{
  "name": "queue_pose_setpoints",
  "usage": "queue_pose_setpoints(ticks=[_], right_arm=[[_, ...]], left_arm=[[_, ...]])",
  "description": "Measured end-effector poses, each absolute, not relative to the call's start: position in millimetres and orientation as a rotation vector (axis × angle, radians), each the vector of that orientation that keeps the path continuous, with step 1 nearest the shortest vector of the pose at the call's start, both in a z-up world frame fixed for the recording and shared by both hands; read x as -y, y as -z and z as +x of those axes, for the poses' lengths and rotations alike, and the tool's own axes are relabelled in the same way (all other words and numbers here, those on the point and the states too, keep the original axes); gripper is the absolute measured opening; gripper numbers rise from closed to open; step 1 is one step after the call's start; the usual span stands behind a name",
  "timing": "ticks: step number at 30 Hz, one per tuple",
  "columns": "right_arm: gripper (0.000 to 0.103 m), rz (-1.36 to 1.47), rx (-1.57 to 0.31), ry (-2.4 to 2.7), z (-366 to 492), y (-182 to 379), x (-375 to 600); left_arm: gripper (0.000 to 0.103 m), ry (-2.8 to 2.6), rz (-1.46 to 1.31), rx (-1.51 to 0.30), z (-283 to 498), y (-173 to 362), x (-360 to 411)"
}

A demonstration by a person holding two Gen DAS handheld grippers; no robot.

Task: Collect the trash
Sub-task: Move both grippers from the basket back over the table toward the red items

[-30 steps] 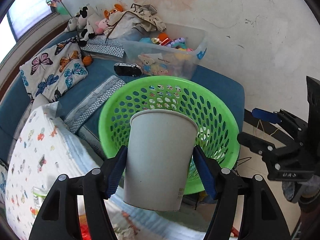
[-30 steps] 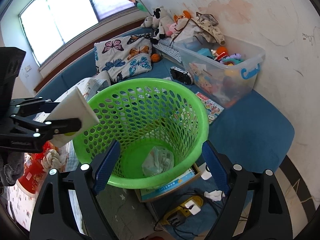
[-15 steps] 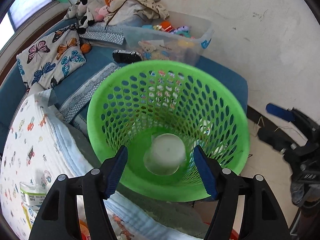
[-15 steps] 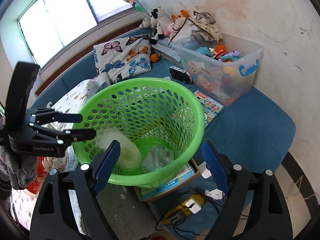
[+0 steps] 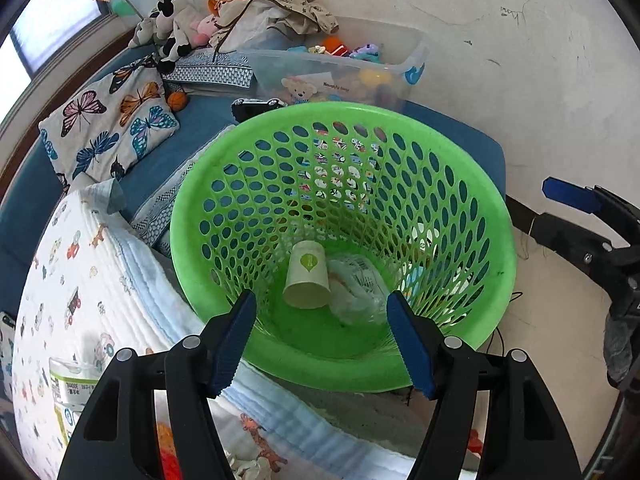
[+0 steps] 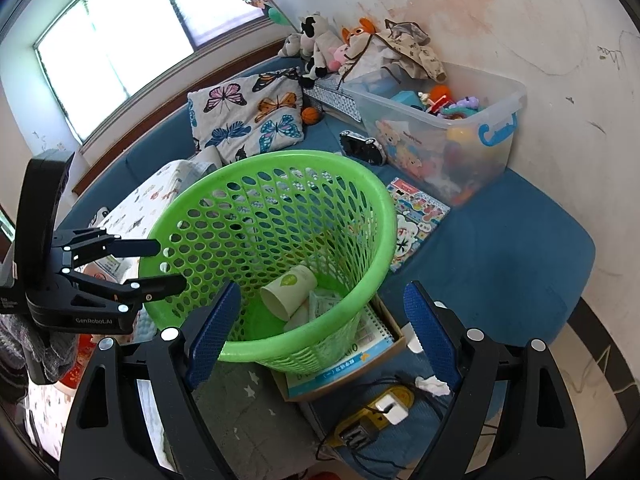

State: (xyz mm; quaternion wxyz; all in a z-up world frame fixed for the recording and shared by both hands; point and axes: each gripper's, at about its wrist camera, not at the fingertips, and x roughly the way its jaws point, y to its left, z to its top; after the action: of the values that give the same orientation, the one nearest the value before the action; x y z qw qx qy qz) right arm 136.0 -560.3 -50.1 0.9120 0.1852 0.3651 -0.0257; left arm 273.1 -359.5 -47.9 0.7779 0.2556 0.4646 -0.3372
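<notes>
Left gripper (image 5: 320, 336): jaws apart, nothing btwn them; points down into basket mouth, blue pads just inside near rim; also seen in right wrist view (image 6: 168, 264) at basket's left edge, fingers spread, empty
Right gripper (image 6: 320, 332): jaws wide, nothing held; hangs over near rim of basket, pads either side of near wall, not touching; seen at right edge of left wrist view (image 5: 576, 216)
Green basket (image 5: 492, 256): perforated plastic, upright, directly ahead of both tools
Paper cup (image 5: 307, 276): lying on its side on basket floor, ahead of left pads, open end toward tool; green leaf mark on side; in right wrist view (image 6: 289, 289) mouth faces lower left
Crumpled wrapper (image 5: 356, 288): clear plastic w/ print, on basket floor touching cup, on its right
Booklet (image 6: 348, 360): under basket, near right pad
Tissue scrap (image 6: 432, 385): on floor, just beside right finger
Clear toy bin (image 6: 460, 136): well beyond basket, by wall
Butterfly pillow (image 5: 108, 128): far left, beyond basket
</notes>
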Motion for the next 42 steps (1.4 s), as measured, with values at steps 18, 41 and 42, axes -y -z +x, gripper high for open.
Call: queue_pose_setpoints(ticks=[18,41,42], right_arm=[[0.083,0.400,-0.773,0.017,147,63,552],[0.083,0.335,-0.764,0.049,126,42,539],[0.083,0.332,-0.763,0.050,125,41,538]], left_arm=[[0.066,0.703,0.544,-1.064,277,66,353],[0.072,0.743,0.458,-1.034,280,56,385],[0.072,0.742,0.434,-1.033,281,55,382]])
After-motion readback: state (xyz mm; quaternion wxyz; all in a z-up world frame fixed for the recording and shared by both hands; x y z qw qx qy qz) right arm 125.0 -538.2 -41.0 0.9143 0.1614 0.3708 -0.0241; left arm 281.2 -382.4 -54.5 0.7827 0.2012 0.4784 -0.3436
